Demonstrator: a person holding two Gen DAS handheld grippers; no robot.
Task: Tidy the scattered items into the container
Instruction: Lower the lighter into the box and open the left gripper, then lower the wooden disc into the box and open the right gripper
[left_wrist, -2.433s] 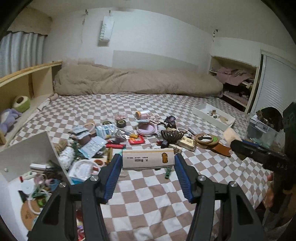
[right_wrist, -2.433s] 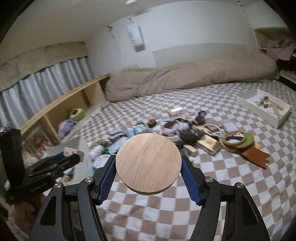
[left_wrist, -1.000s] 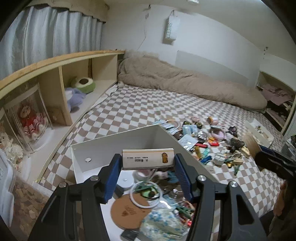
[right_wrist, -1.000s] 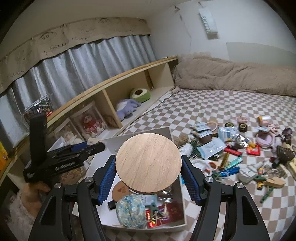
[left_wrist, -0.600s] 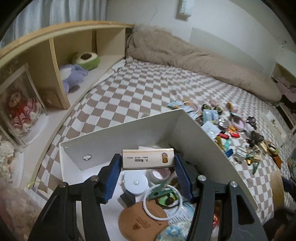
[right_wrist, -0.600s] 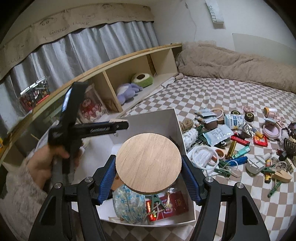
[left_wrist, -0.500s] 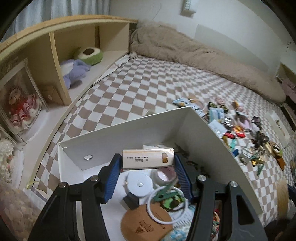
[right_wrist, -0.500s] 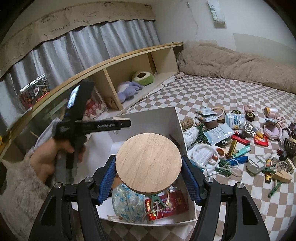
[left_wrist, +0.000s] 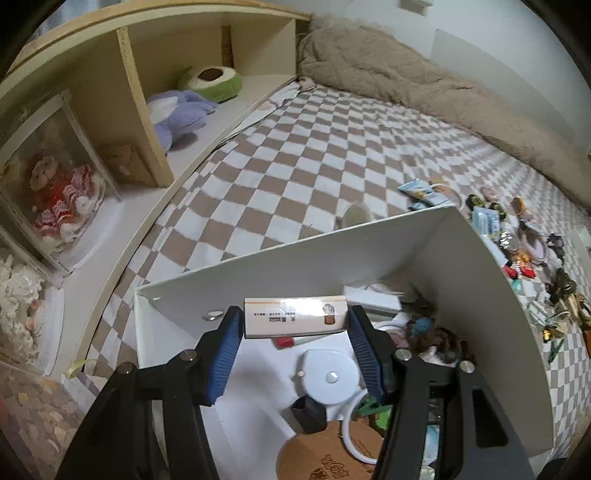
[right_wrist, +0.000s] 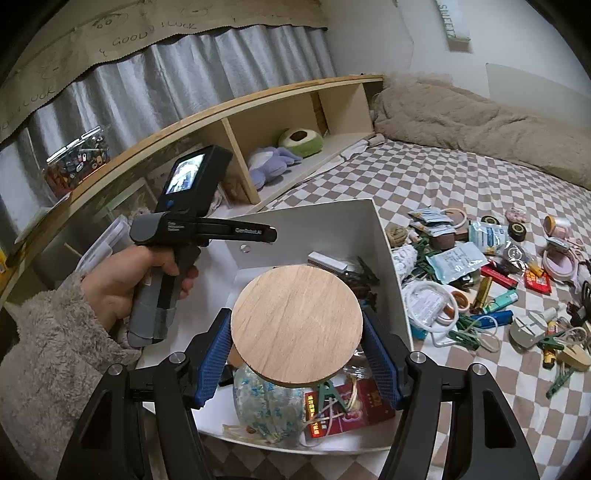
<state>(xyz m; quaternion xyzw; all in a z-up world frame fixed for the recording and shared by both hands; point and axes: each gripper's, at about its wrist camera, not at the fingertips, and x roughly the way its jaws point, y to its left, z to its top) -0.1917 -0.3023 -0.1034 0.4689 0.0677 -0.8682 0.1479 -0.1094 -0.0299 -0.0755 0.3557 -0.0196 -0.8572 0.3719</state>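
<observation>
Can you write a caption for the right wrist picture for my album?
Right hand-held gripper holds a round wooden disc over the white box.

Both tongs now hang over the white box (right_wrist: 384, 236) rather than over the scattered pile on the checked bed. The left tongs (left_wrist: 295, 332), carrying the small white carton (left_wrist: 295, 317), now tip steeply down toward the box's far inner corner, with the white round disc (left_wrist: 328, 376) just below the carton. The right tongs (right_wrist: 297, 354), carrying the round wooden disc (right_wrist: 295, 325), now sit above the box's near end, over the blue-patterned bundle (right_wrist: 266, 402) and the red packet (right_wrist: 354, 410). The person's hand (right_wrist: 133, 280) now shows at the box's left side.
</observation>
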